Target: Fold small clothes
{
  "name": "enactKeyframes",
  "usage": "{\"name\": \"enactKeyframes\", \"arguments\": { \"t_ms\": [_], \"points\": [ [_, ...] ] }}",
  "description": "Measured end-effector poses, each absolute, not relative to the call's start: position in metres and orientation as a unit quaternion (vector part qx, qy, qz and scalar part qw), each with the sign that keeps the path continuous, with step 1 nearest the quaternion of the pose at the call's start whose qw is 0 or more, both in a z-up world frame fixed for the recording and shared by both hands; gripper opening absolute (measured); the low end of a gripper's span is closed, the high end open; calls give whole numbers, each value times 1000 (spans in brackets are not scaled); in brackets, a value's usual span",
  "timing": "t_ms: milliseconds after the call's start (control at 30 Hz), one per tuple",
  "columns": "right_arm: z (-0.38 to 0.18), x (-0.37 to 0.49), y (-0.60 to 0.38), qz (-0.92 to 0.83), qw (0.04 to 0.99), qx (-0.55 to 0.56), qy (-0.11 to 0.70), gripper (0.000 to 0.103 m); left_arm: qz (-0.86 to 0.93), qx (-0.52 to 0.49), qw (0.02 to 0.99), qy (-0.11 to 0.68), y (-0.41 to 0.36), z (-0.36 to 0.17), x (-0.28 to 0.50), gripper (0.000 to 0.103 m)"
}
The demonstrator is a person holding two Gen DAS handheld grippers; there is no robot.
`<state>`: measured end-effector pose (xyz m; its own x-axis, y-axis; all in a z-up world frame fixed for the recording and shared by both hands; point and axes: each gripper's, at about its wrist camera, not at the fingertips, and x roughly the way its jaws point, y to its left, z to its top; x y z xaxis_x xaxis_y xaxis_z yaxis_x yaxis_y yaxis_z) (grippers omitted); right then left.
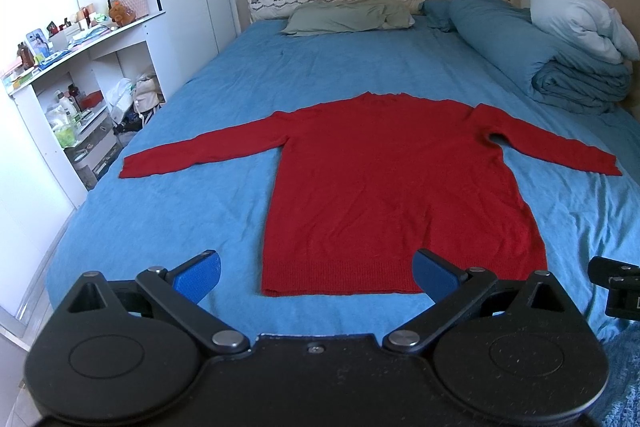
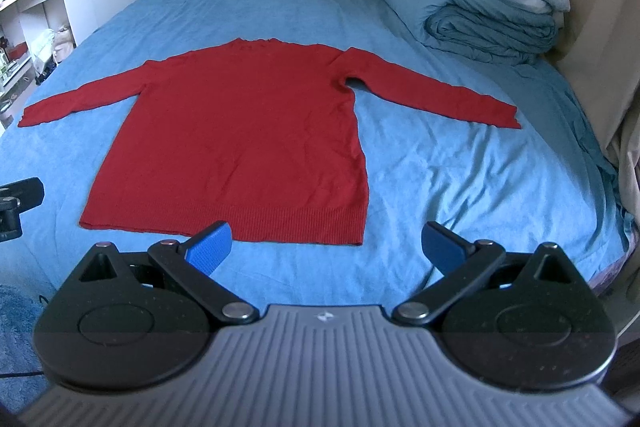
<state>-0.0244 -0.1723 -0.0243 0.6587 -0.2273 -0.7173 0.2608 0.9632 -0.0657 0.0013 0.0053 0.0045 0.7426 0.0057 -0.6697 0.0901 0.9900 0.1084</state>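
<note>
A red sweater (image 1: 400,187) is laid flat on the blue sheet of the bed (image 1: 200,207), hem toward the cameras, both sleeves spread outward. The left hand-held gripper (image 1: 316,273) is held above the foot of the bed near the hem, fingers spread wide, nothing gripped. The right hand-held gripper (image 2: 326,247) is likewise held wide open and empty near the hem's right corner.

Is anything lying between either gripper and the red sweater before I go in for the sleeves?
Nothing visible. The red sweater lies flat on the blue sheet, sleeves spread. Only bare sheet separates its hem from the open left gripper and right gripper. The pillow and rolled duvet sit beyond it.
</note>
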Motion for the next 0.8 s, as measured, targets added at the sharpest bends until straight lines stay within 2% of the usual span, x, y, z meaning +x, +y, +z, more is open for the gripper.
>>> {"name": "enactKeyframes", "arguments": {
  "t_ms": [567,800],
  "points": [
    [-24,-26,-170,-133,912,20,387,103,-19,67,933,352,8,8,-2,103],
    [-11,-21,-188,-150,920,31,361,103,-46,57,943,325,-3,28,16,103]
  ]
}}
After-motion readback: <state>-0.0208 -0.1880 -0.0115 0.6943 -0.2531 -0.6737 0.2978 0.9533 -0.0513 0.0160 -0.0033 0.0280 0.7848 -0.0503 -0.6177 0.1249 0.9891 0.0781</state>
